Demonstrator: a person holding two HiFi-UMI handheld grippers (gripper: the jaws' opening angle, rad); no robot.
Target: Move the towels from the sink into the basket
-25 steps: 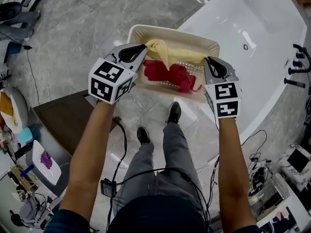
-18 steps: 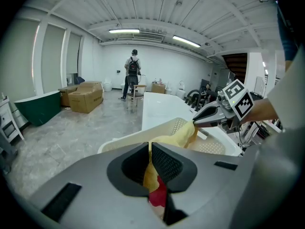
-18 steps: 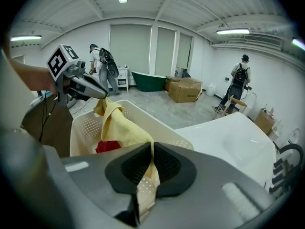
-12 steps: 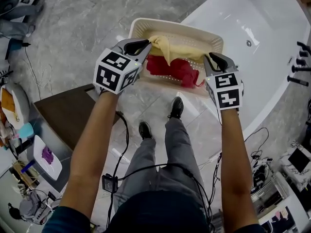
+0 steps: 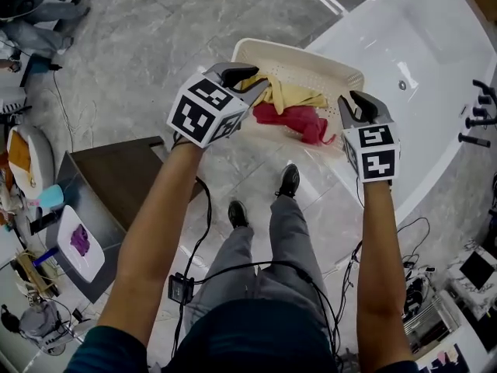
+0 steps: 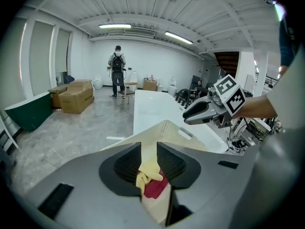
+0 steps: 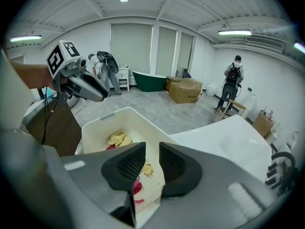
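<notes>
Floor (image 5: 147, 53): grey marble.
Basket (image 5: 311, 68): yellow towel (image 5: 293, 95) and red towel (image 5: 291, 118) inside.
Left gripper (image 5: 250, 80): jaws just opening, nothing held.
Right gripper (image 5: 356, 103): jaws just opening, released, empty.

Grey trousers (image 5: 289, 239), black shoes (image 5: 289, 180), seemingly dark teal sleeves (image 5: 89, 357)

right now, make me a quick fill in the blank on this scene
1. The cream perforated plastic basket holds a crumpled yellow towel and a ___ towel.
2. In the head view, the white bathtub lies to the basket's ___.
3. The left tongs and right tongs are both ___, gripping nothing.
Missing words: red; right; open.
Both tongs' jaws have just been opening, with nothing held between them.
</notes>
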